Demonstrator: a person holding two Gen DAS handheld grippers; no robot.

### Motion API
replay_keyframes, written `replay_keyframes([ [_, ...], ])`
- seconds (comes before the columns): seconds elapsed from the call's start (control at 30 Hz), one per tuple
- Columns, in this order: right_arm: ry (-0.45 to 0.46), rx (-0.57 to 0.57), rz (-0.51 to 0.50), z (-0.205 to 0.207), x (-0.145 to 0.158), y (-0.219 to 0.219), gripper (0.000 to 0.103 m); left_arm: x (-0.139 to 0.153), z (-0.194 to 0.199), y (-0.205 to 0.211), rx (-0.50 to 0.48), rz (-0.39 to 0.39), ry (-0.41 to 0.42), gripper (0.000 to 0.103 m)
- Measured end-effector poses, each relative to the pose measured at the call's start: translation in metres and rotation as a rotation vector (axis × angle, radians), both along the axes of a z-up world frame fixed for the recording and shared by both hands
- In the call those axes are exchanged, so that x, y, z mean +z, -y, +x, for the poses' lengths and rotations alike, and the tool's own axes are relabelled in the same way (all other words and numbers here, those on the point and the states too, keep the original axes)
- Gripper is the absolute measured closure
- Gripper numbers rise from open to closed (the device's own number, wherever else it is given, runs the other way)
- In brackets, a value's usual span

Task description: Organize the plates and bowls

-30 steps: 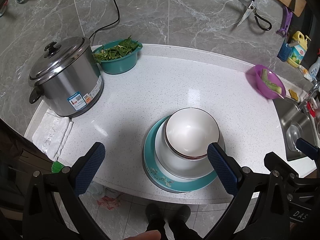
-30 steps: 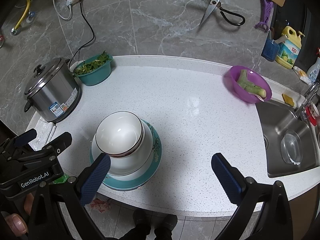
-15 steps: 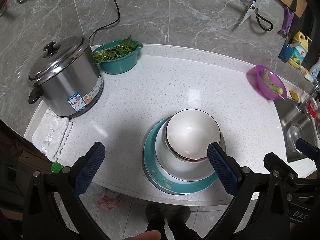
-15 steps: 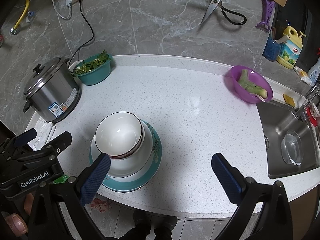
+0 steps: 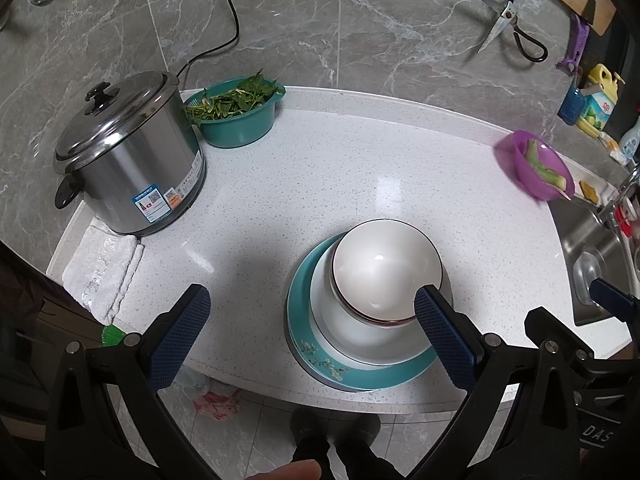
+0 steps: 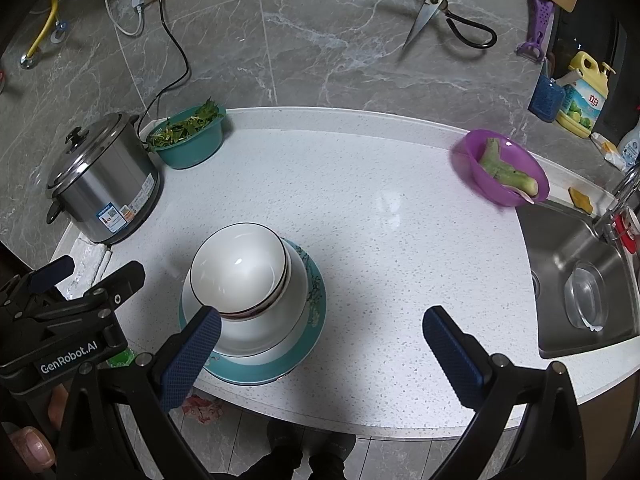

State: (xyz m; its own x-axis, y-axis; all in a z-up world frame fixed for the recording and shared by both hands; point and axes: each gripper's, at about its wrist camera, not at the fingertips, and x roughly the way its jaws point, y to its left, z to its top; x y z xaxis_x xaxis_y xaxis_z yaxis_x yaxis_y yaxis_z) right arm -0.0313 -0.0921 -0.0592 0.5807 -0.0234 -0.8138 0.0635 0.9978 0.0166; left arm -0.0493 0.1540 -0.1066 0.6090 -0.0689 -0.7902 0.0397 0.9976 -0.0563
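A stack of dishes stands near the counter's front edge: a white bowl with a dark rim (image 5: 386, 268) (image 6: 238, 270) nested on other white bowls, all on a teal flowered plate (image 5: 360, 368) (image 6: 280, 364). My left gripper (image 5: 310, 336) hovers open above the front edge, its right finger in front of the stack's right side, holding nothing. My right gripper (image 6: 320, 354) is open too, empty, with its left finger over the stack's front left. The left gripper's body shows at the left edge of the right wrist view.
A steel rice cooker (image 5: 128, 156) and a teal basin of greens (image 5: 236, 114) stand at the back left, a folded white cloth (image 5: 102, 268) beside the cooker. A purple bowl (image 6: 504, 172) sits by the sink (image 6: 580, 280) on the right. Scissors (image 6: 436, 4) hang on the wall.
Both grippers have drifted back slightly, so the stack sits a little lower and nearer in view. Both stay open and the dishes have not moved.
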Motion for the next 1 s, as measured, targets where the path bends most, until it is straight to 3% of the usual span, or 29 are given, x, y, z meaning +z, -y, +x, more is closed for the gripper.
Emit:
replay_keyframes([
  [1.0, -0.012, 0.012, 0.008, 0.0077, -0.0039, 0.0074, 0.0, 0.0032, 0.0058, -0.0021, 0.028, 0.009, 0.032, 0.0],
])
